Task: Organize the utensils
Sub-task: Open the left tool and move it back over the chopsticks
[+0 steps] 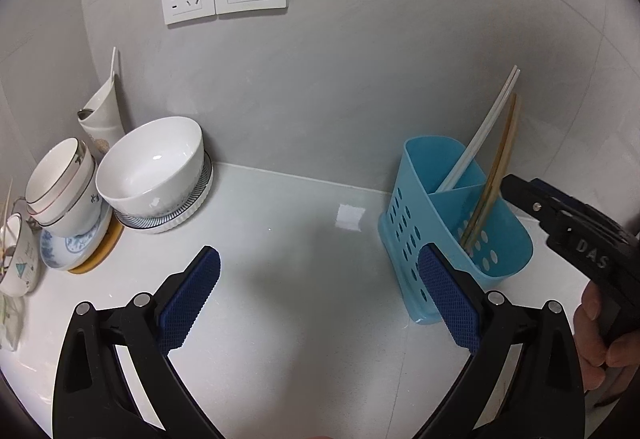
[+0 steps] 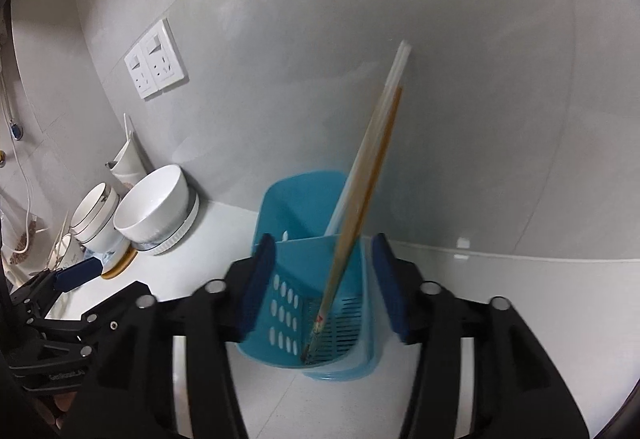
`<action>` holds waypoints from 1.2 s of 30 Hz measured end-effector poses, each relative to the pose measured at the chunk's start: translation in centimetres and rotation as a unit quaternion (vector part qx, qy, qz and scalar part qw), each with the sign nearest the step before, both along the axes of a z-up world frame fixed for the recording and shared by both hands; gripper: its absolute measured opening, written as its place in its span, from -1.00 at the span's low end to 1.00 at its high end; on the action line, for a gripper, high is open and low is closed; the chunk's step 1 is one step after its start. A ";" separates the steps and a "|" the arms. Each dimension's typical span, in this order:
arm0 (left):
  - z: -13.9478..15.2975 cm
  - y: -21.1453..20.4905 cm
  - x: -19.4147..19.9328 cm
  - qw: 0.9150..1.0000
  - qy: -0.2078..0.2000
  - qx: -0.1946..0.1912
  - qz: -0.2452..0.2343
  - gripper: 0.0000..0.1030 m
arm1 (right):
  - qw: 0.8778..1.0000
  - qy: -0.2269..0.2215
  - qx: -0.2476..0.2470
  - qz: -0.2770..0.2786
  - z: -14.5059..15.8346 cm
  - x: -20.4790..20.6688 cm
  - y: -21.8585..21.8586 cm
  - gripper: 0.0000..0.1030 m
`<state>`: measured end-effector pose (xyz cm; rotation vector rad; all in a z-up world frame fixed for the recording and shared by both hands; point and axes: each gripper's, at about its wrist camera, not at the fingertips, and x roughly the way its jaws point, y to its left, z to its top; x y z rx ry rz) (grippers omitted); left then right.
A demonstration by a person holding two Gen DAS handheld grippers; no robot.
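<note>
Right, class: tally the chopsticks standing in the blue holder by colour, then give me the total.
White chopsticks: 2
Wooden-brown chopsticks: 2
Total: 4, all leaning in the blue holder

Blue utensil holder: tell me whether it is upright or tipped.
Upright. The blue utensil holder stands on its base on the counter, opening upward, chopsticks leaning inside.
</note>
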<state>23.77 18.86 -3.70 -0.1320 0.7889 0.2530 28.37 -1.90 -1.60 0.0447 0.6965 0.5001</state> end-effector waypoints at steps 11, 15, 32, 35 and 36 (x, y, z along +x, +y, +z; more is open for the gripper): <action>0.8 -2.1 -0.9 1.000 -0.002 -0.016 -0.025 0.89 | 0.998 -0.009 -0.024 -0.056 2.0 -3.1 -5.3 0.82; 1.3 -3.8 -1.4 0.999 -0.005 -0.027 -0.044 0.89 | 0.996 -0.004 -0.039 -0.079 2.2 -4.5 -7.7 0.85; 0.2 -10.8 -5.3 0.990 0.060 -0.056 -0.111 0.89 | 0.981 0.065 -0.110 -0.147 -0.1 -13.1 -18.6 0.85; -0.8 -11.6 -6.2 0.988 0.079 -0.061 -0.116 0.89 | 0.977 0.088 -0.116 -0.154 -1.2 -14.2 -19.7 0.85; -1.2 -11.8 -6.4 0.987 0.087 -0.063 -0.117 0.89 | 0.976 0.097 -0.118 -0.156 -1.7 -14.6 -20.1 0.85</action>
